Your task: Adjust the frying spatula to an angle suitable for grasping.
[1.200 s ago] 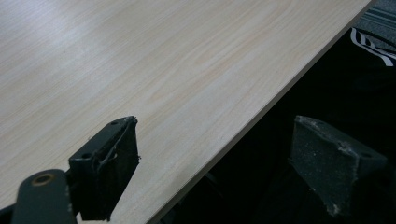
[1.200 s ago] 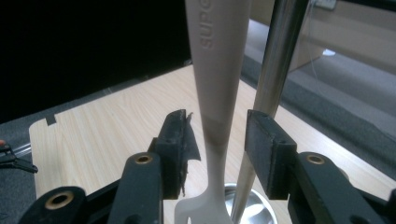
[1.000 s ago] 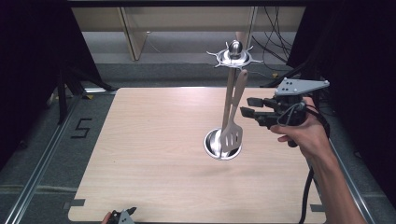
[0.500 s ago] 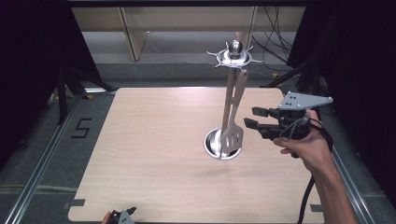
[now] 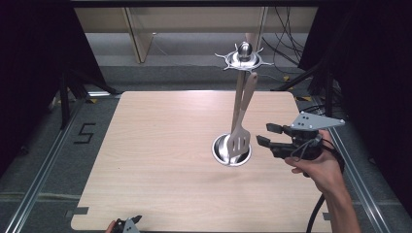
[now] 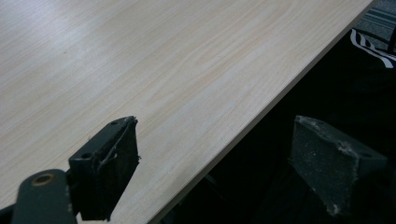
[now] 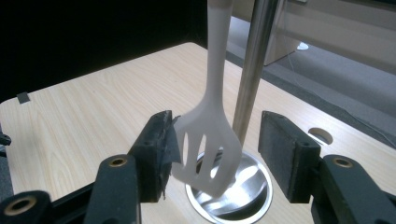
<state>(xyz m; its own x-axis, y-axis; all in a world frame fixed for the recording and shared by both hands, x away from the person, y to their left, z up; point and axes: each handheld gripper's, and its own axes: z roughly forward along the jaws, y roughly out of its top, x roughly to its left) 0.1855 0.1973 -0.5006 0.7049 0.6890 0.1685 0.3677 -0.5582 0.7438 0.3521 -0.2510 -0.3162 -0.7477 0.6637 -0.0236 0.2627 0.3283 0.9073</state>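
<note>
- Your right gripper (image 5: 266, 135) sits at the right-centre of the high view with its jaws spread and nothing between them yet; in the right gripper view the slotted spatula (image 7: 208, 149) hangs in the gap, its blade close to or touching the left-hand pad (image 7: 163, 140) and well apart from the right-hand one.
- Find the spatula (image 5: 240, 141) in the middle of the high view: it hangs from the star-shaped top (image 5: 244, 58) of the metal stand, blade low over the round steel base (image 5: 231, 150), just beside the upright pole (image 7: 250, 70).
- Shift your gripper a little so the blade sits evenly between both pads before you squeeze; as it stands, closing would likely push the blade sideways and set it swinging.
- Keep the far pad clear of the pole, or you may clamp metal along with plastic.
- Consider gripping higher, at the neck, where the shape is narrower and stiffer than the slotted blade.
- Close slowly, since a hanging tool will probably twist under an off-centre pinch.
- Lift upward to free the handle from its hook; I can't tell from these views how it is caught there.
- Your left gripper (image 5: 127, 224) rests at the bottom edge of the high view, jaws apart over the wooden table (image 6: 140, 70) edge, holding nothing.
</note>
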